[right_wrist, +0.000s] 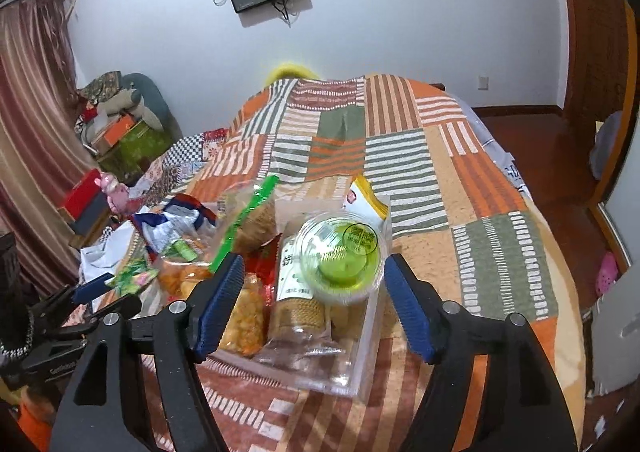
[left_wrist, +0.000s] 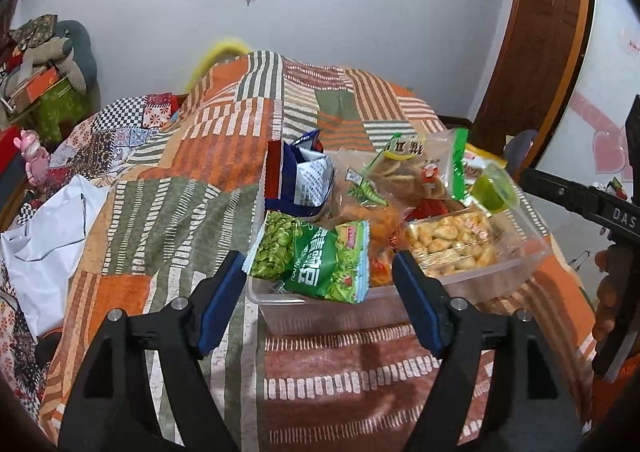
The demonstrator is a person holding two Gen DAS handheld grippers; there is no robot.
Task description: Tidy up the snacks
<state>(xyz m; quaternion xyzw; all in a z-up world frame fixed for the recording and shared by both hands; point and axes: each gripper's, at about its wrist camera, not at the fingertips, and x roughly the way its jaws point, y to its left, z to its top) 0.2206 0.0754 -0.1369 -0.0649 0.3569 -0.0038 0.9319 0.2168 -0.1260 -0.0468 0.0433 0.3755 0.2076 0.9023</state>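
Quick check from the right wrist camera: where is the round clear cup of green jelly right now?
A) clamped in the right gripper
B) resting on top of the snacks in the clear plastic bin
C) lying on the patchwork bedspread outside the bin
B: the round clear cup of green jelly sits on the packets in the clear plastic bin, between the right gripper's open blue pads, touched by neither.

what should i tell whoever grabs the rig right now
Left gripper: open, nothing held, green pea bag just ahead of its jaws.
Right gripper: open, nothing held, green cup between the jaws but not pressed.
Snacks: piled in the clear bin on the bed, with the biscuit tray, blue bag and cracker bag.
Done: everything seen is in the bin.
Left: probably tidy the heap; pea bag overhangs the rim.
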